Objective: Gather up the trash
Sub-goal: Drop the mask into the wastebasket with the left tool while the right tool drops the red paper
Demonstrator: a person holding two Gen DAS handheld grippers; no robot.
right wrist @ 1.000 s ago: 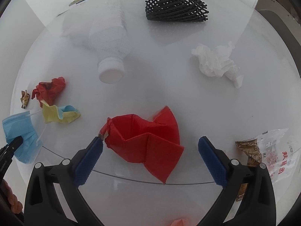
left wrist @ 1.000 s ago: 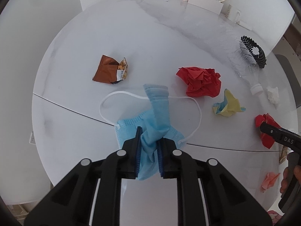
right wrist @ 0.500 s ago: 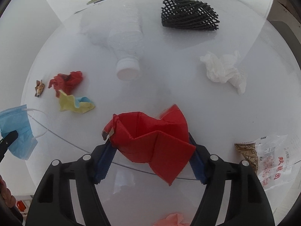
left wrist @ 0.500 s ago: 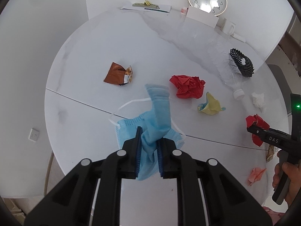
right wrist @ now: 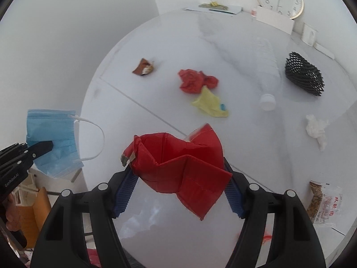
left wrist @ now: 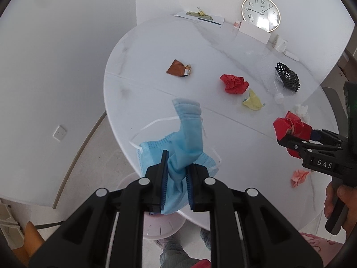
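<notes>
My left gripper (left wrist: 176, 169) is shut on a blue face mask (left wrist: 187, 129) and holds it above the table's near-left edge; the mask also shows in the right wrist view (right wrist: 53, 138). My right gripper (right wrist: 178, 176) is shut on a folded red paper box (right wrist: 183, 160), lifted above the round white table (right wrist: 223, 44); it shows in the left wrist view (left wrist: 292, 126) too. On the table lie a brown wrapper (left wrist: 178, 68), a crumpled red paper (left wrist: 234, 83), a yellow scrap (left wrist: 253, 101), a clear bottle (right wrist: 266, 76), a white tissue (right wrist: 316, 129) and a black foam net (right wrist: 304, 77).
A clock (left wrist: 261, 13), a white card (left wrist: 254, 32) and clipped papers (left wrist: 200, 16) stand at the table's far edge. A snack bag (right wrist: 323, 203) and a pink scrap (left wrist: 300, 176) lie near the right front edge. A pink bin (left wrist: 160, 225) stands on the floor below the left gripper.
My right gripper closed on the red paper box and lifted it. Both grippers rose and drew back from the table, the left one carrying the mask past the table edge.
</notes>
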